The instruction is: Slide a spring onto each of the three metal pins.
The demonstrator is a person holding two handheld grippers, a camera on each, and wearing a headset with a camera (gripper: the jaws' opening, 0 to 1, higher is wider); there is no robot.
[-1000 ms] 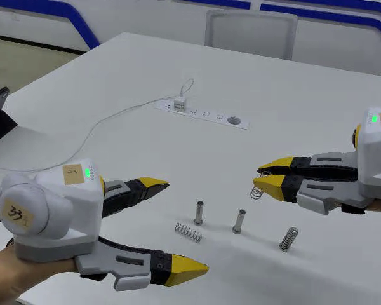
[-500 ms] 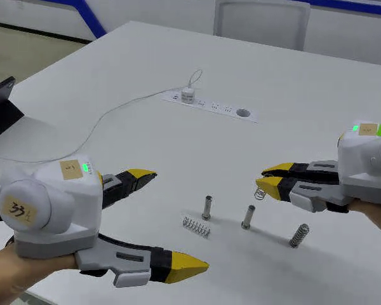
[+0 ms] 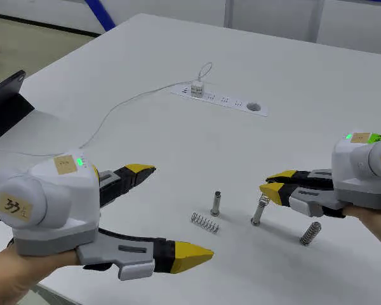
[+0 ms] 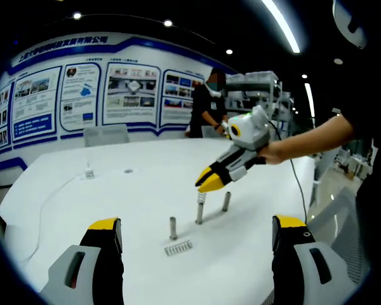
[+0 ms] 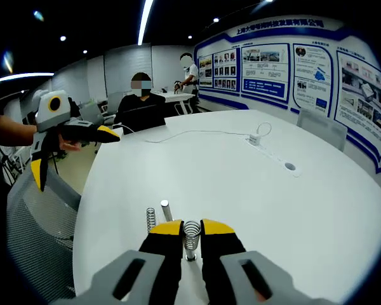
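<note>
Two bare metal pins stand on the white table [image 3: 146, 57]: a left pin [image 3: 216, 203] and a middle pin [image 3: 257, 217]. My right gripper [image 3: 270, 185] is shut on a small spring [image 3: 263, 201] [image 5: 191, 232], whose lower end sits over the middle pin's top [image 4: 199, 216]. A loose spring [image 3: 204, 222] lies flat in front of the left pin. Another spring [image 3: 310, 233] stands leaning at the right; whether a pin is inside it I cannot tell. My left gripper [image 3: 168, 213] hovers wide open at the near left, holding nothing.
A power strip [image 3: 228, 101] with a white charger [image 3: 197, 88] and a cable [image 3: 124, 105] lies further back. A dark tablet [image 3: 3, 105] sits at the left edge. A seated person [image 5: 143, 105] and a mesh chair [image 5: 32, 235] are beyond the table.
The right gripper has come down and left with its spring, from above the table to the top of the middle pin. The left gripper has stayed open in place.
</note>
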